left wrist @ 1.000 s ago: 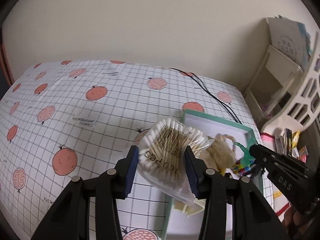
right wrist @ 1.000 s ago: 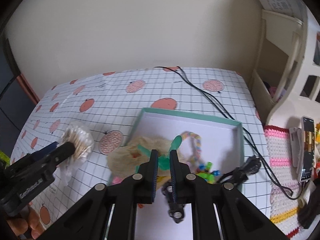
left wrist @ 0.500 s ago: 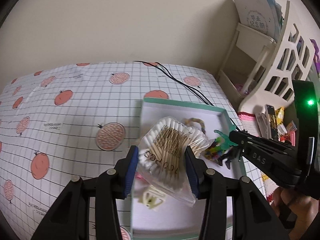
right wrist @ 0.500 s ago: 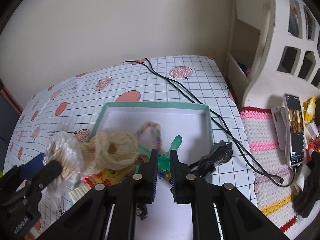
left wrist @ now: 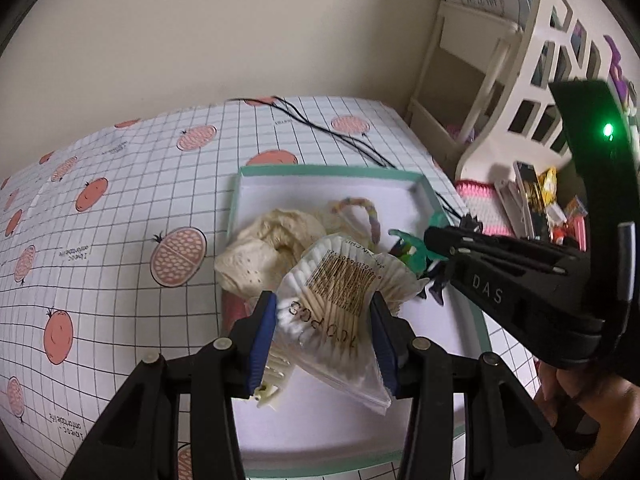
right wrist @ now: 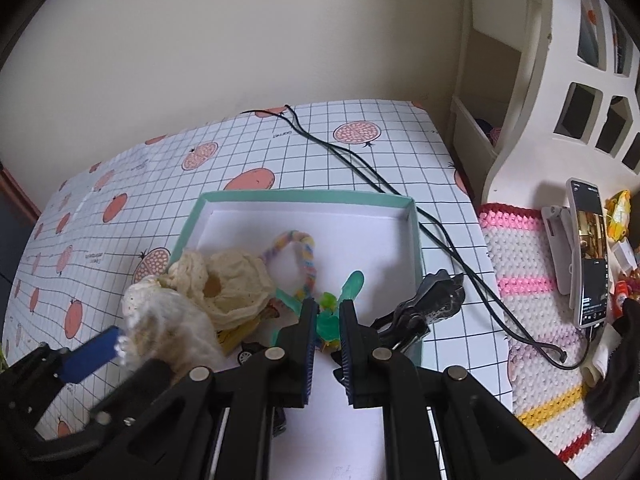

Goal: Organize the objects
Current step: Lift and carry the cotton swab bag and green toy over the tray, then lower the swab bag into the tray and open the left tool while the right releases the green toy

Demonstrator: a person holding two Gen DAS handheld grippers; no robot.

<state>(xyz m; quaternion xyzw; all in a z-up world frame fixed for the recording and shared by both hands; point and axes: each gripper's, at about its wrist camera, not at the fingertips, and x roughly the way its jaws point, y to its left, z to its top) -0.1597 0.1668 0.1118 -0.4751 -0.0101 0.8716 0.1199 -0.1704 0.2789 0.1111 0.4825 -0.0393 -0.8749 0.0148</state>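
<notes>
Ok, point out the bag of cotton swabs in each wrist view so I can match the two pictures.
Left wrist view: bag of cotton swabs sits low centre, clamped between the left gripper's jaws, over the tray.
Right wrist view: bag at lower left, blurred, beside the cream cloth.
Shared landmark: the teal-rimmed tray.

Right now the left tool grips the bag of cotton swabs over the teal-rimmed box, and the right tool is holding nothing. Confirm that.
Not quite. The right tool is not empty: it is shut on a green plastic toy, as the right wrist view shows. The rest stands: the left tool grips the bag of cotton swabs over the teal-rimmed box.
</notes>
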